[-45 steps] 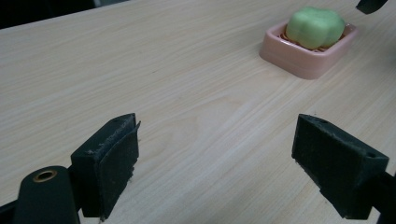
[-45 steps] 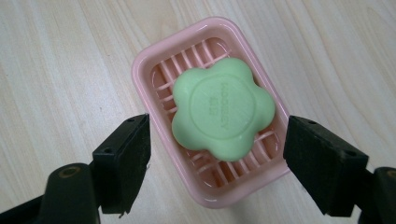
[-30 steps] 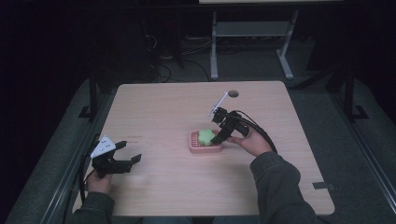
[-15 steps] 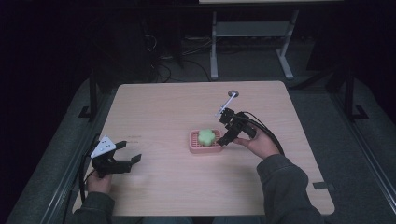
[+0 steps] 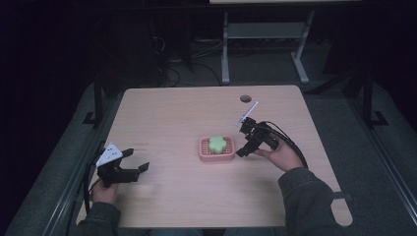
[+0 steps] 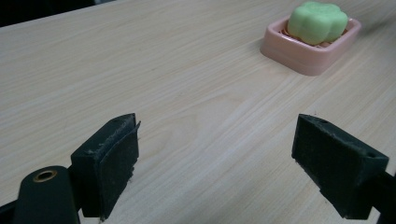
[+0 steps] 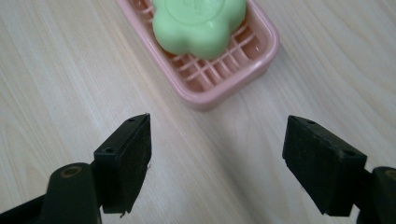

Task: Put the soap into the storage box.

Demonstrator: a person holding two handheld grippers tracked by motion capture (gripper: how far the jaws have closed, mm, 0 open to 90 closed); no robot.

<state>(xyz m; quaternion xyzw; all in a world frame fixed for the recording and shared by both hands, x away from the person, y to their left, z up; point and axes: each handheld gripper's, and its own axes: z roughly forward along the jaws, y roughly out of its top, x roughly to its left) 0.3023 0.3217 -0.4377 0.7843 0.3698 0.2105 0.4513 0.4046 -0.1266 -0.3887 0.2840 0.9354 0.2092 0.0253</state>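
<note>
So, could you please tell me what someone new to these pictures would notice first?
Most likely the green flower-shaped soap, lying in a pink slatted dish near the middle of the pale wooden table. Next, the right tongs, open and empty just beside the dish's right end. The left tongs are also open, over bare wood near the table's front left corner.

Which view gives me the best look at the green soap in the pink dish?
The right gripper view: the green soap sits close, its flower shape clear on the pink dish grid, though its top is cut off. The left gripper view shows it whole but farther off; the high view shows it small.
</note>
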